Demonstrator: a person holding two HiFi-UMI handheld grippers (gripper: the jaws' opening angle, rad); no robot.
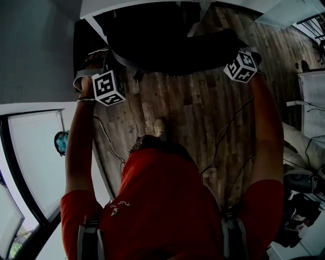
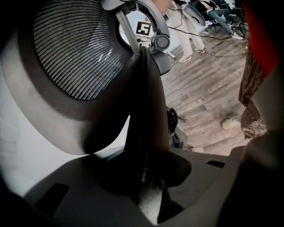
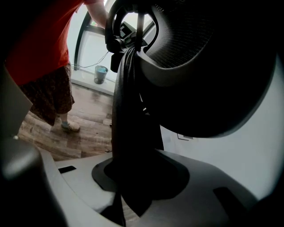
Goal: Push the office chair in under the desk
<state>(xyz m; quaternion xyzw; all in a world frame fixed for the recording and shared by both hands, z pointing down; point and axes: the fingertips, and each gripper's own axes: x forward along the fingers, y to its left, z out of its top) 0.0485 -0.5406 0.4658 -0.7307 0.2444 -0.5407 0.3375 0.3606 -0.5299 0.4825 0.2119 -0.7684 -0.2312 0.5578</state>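
The black office chair [image 1: 167,45] stands at the top of the head view, its seat partly beneath the white desk [image 1: 117,6]. My left gripper [image 1: 96,61] holds the left side of the backrest, and my right gripper [image 1: 249,51] holds the right side. In the left gripper view, the dark backrest edge [image 2: 144,111] runs down between the jaws of the left gripper [image 2: 148,186], which are shut on it, with grey mesh [image 2: 75,48] above. The right gripper [image 3: 128,195] is likewise shut on the opposite backrest edge [image 3: 128,111].
Wooden plank floor [image 1: 203,117] lies under the chair and the person's shoe [image 1: 160,129]. A glass window frame [image 1: 30,152] and a blue bucket [image 1: 61,142] are at the left. Dark clutter and a white unit [image 1: 310,101] stand at the right. Cables [image 1: 228,127] trail from the grippers.
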